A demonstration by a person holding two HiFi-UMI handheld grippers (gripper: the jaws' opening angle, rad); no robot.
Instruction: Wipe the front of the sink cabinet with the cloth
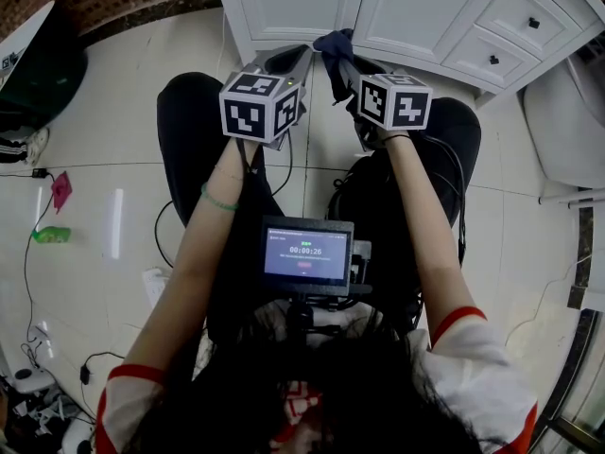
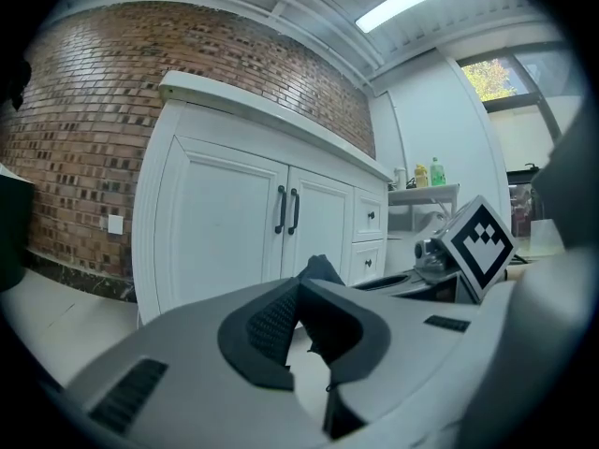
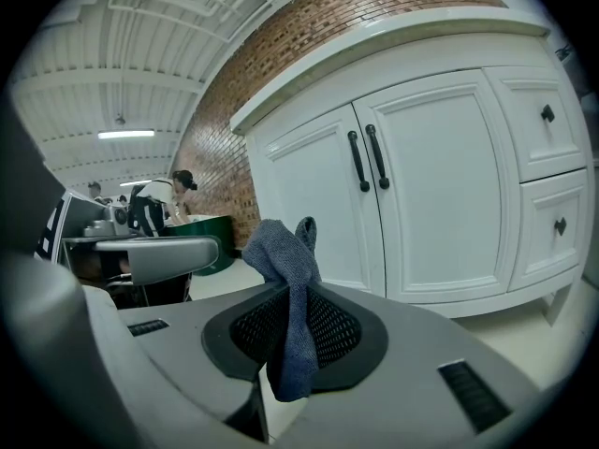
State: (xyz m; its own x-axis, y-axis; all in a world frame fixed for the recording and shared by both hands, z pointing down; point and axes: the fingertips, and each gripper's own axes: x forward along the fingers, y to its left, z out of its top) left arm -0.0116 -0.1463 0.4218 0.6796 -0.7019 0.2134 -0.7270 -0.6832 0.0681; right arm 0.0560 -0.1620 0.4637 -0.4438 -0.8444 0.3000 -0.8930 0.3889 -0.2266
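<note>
The white sink cabinet stands just ahead, with two doors with black handles and drawers to their right. It fills the left gripper view and the right gripper view. My right gripper is shut on a dark blue cloth, which sticks up from between the pads and hangs below them. My left gripper is beside it on the left, a little short of the cabinet. Its jaws meet at the tip with nothing in them. The cloth shows just beyond them.
A small screen hangs at the person's chest. On the tiled floor to the left lie a green item, a pink item and cables. A white fixture stands at the right. A brick wall is behind the cabinet.
</note>
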